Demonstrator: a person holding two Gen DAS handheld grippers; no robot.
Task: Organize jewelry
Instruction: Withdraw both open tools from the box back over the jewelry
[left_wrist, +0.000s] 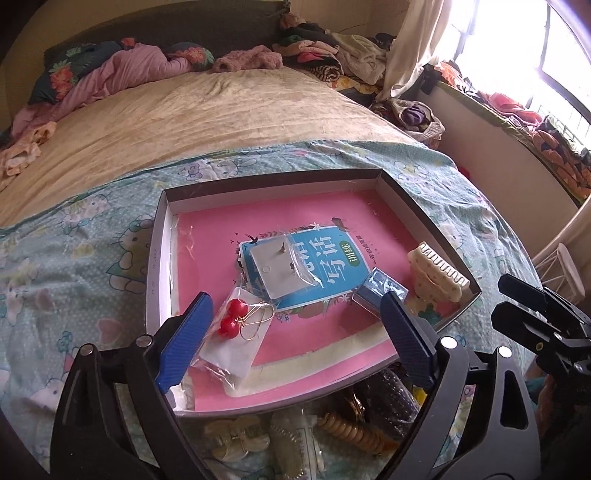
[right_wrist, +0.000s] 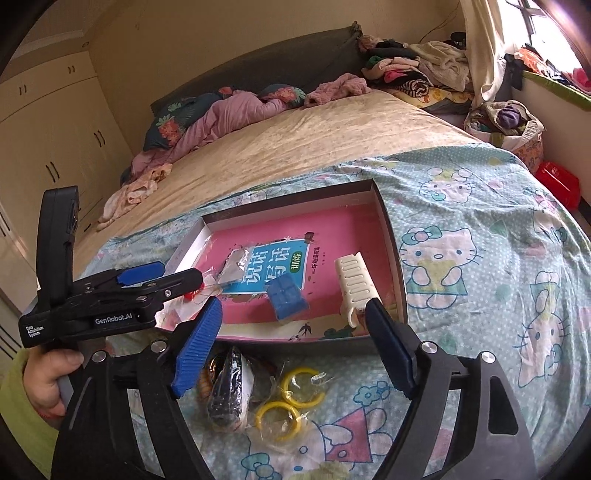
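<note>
Two tools hang over a shallow box (left_wrist: 159, 236) on the bed (left_wrist: 184, 110). On the left, the left tool (left_wrist: 295, 325) is spread wide and holds nothing, above the red earrings (left_wrist: 231, 317) in the box's near left corner. Farther right, the right tool (right_wrist: 291, 347) is spread wide and holds nothing too, near the white hair clip (right_wrist: 354, 288).

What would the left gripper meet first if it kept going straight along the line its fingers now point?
Probably the bagged red bead earrings lying between the open left gripper fingers at the near left of the shallow box, or the pink liner beside them. Depth is unclear through the fisheye.
</note>
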